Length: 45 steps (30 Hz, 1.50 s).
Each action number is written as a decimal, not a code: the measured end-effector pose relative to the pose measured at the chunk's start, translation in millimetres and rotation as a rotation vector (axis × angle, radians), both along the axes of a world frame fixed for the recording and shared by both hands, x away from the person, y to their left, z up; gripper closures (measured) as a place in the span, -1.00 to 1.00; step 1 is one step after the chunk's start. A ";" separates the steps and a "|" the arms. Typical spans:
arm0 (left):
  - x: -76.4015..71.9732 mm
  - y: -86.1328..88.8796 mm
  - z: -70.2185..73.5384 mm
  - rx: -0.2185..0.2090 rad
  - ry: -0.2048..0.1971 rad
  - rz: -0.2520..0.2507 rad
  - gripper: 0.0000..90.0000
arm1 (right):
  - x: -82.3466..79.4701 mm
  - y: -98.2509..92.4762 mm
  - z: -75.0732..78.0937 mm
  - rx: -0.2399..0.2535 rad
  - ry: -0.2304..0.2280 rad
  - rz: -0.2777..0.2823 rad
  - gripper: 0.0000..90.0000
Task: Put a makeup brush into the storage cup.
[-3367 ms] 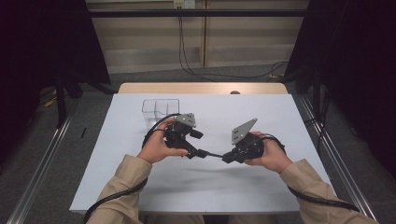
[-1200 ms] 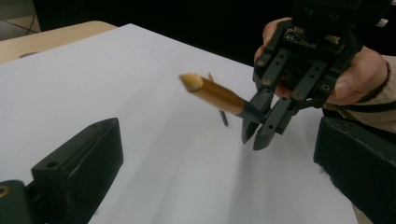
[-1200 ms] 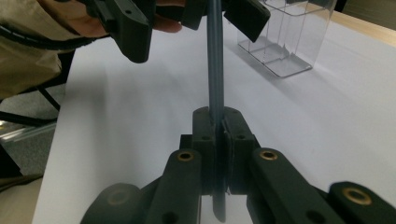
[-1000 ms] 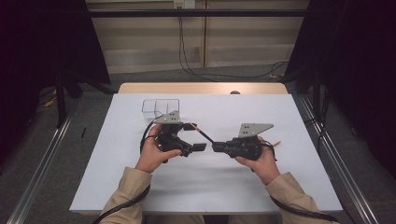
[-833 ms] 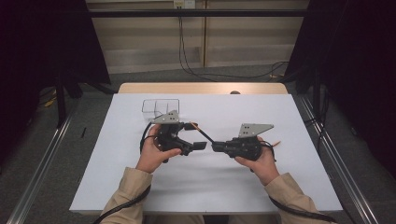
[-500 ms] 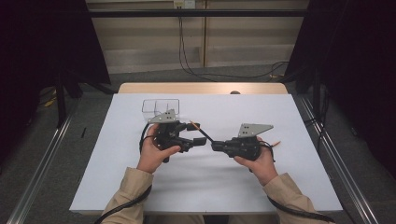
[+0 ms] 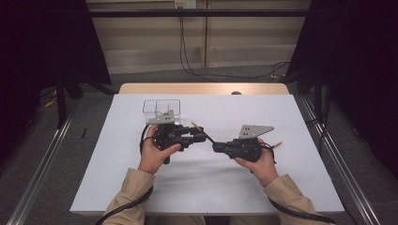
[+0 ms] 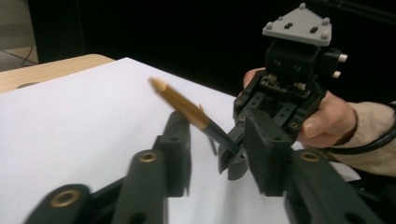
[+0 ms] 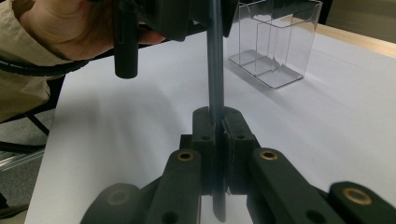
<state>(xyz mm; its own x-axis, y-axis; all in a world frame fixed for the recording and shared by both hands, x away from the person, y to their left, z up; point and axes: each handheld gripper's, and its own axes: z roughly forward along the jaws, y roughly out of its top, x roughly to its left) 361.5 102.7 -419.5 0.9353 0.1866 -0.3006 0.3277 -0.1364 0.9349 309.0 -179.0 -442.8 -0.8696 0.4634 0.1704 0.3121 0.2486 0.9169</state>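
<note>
Above the middle of the white-covered table (image 7: pixel 281 187), a pencil (image 8: pixel 187 105) with a gold upper part and dark lower shaft hangs in the air, slanting between the two tools. The right gripper (image 9: pixel 215 126) has its jaws pressed tight together on the dark end. The left gripper (image 8: pixel 217 149) has just been closing its jaws with the pencil between them, but they stand apart and do not yet press it. A clear plastic compartment box (image 7: pixel 161 108) sits just behind the left hand (image 7: pixel 152 154).
</note>
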 end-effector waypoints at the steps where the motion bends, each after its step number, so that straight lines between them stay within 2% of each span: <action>1: 0.0 0.6 -0.2 -0.001 0.003 0.013 0.45 | -0.2 0.5 0.1 0.000 -0.001 0.002 0.89; 2: 0.5 1.4 -0.7 -0.010 0.009 0.018 0.54 | -0.4 1.0 0.2 0.001 -0.001 0.002 0.89; 5: 0.9 2.9 -2.2 -0.031 0.022 0.024 0.66 | -1.0 2.6 0.8 0.000 -0.004 0.002 0.89; 11: 1.7 2.5 -4.8 -0.100 0.069 0.026 0.73 | 0.9 5.3 0.9 0.003 0.001 0.001 0.89; 14: 2.0 0.9 -6.1 -0.115 0.083 0.021 0.76 | 1.4 7.9 -0.4 -0.008 0.009 0.001 0.89; 20: 0.6 -3.9 -4.7 -0.120 0.069 0.014 0.84 | 2.9 15.2 -6.1 -0.011 0.032 0.010 0.88; 36: -1.2 -3.9 -4.1 -0.141 0.043 0.030 0.86 | 6.9 26.9 -8.2 0.019 0.077 0.003 0.88; 45: -1.8 -3.7 -3.0 -0.147 0.021 0.032 0.86 | 7.3 33.4 -8.6 0.039 0.085 -0.002 0.88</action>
<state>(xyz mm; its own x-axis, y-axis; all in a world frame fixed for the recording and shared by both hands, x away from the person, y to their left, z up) 359.6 98.9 -422.5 0.9230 0.1683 -0.3459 0.3489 0.0123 0.9371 316.4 -145.7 -451.4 -0.8503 0.4566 0.2618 0.3899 0.2124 0.8960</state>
